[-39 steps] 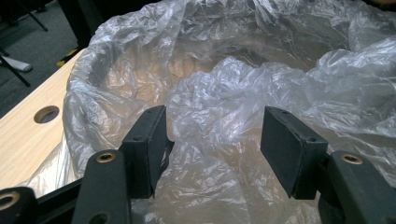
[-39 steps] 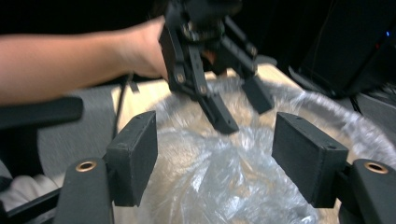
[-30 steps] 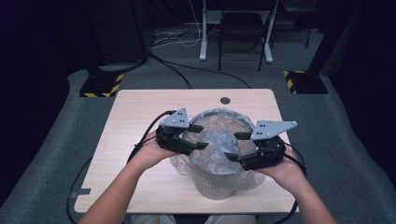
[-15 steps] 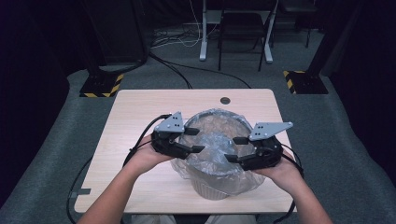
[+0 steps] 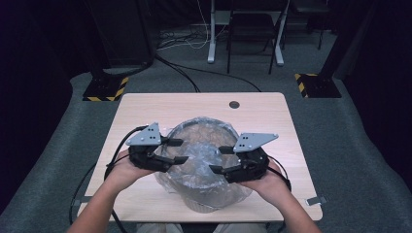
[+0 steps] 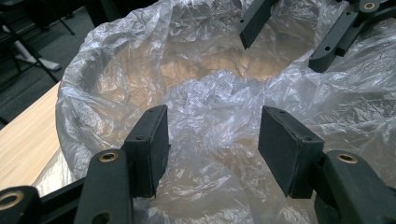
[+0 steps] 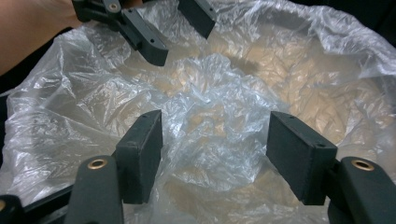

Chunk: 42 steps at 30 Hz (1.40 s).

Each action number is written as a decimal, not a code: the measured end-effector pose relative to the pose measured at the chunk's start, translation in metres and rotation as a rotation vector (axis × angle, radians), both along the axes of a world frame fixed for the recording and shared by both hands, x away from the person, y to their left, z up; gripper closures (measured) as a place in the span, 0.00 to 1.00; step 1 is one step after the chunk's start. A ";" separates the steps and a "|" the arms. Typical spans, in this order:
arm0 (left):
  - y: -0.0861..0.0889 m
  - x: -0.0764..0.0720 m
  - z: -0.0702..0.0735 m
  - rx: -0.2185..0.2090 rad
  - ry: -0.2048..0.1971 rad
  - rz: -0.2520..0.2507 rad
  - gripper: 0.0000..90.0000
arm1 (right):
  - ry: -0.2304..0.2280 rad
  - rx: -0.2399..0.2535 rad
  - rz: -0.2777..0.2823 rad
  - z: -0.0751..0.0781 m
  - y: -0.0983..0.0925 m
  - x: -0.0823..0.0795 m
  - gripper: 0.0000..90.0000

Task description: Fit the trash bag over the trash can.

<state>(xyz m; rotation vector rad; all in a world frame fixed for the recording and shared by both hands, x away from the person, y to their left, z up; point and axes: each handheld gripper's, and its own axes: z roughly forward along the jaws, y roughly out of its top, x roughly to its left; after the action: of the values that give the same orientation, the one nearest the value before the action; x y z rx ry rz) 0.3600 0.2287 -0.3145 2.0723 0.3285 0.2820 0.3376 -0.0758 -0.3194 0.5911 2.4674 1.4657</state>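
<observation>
A clear plastic bag (image 5: 201, 138) lines a grey round bin (image 5: 206, 206) on the wooden table (image 5: 145, 109), with its crumpled film draped over the rim. My left gripper (image 5: 183, 150) hovers over the bag's left side, jaws open. In the left gripper view, the left gripper (image 6: 212, 140) has loose film (image 6: 219, 107) beyond the pads, not pinched. My right gripper (image 5: 215, 159) faces it from the right, open. Its jaws have just been closing a little; in the right gripper view, the right gripper (image 7: 215, 149) has only slack plastic (image 7: 210, 98) lying between and below them.
The bin stands near the table's front edge, between the person's two hands. A dark round hole (image 5: 234, 104) sits near the table's far edge. Black cables (image 5: 114, 160) trail from the grippers. Chair and desk legs (image 5: 243, 43) stand on the floor beyond.
Both grippers have shifted leftward and slightly toward the near edge over the bag. The right gripper's jaws have narrowed a little. The bag's film has been rumpled.
</observation>
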 end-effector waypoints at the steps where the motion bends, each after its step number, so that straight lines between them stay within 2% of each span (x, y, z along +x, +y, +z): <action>1: 0.005 -0.002 0.000 0.004 -0.001 0.004 0.47 | -0.004 0.008 0.005 -0.001 0.004 0.000 0.39; 5: 0.022 -0.008 0.001 0.027 0.001 0.020 0.47 | -0.003 0.005 0.025 -0.001 0.023 -0.001 0.39; 10: 0.042 -0.013 0.001 0.004 0.016 0.032 0.47 | -0.009 0.000 0.052 -0.001 0.042 0.002 0.38; 14: 0.051 -0.016 0.000 -0.012 0.025 0.042 0.46 | -0.017 0.000 0.067 -0.001 0.051 0.005 0.36; 20: 0.052 -0.015 0.003 -0.013 0.047 0.045 0.44 | -0.010 0.009 0.077 -0.001 0.053 0.007 0.35; 24: 0.053 -0.016 0.014 -0.031 0.024 0.045 0.43 | -0.004 0.037 0.070 0.002 0.048 0.008 0.36; 27: 0.053 -0.016 0.028 -0.052 0.000 0.040 0.43 | -0.018 0.085 0.057 0.008 0.042 0.007 0.34; 30: 0.049 -0.016 0.044 -0.060 -0.014 0.013 0.43 | -0.060 0.123 0.050 0.017 0.035 0.003 0.32; 33: 0.035 -0.012 0.055 -0.064 0.019 -0.042 0.42 | -0.096 0.146 0.044 0.025 0.027 -0.003 0.32; 38: 0.005 -0.008 0.059 0.003 -0.014 -0.090 0.42 | -0.116 0.157 0.014 0.032 0.011 -0.008 0.32; 42: -0.013 -0.004 0.057 0.006 -0.012 -0.139 0.41 | -0.117 0.170 -0.015 0.031 -0.005 -0.011 0.33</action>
<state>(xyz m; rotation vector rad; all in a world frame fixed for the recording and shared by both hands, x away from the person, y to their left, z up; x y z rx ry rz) 0.3561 0.2159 -0.2571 2.0868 0.1750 0.2113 0.3267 -0.0811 -0.2888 0.5371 2.2615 1.6660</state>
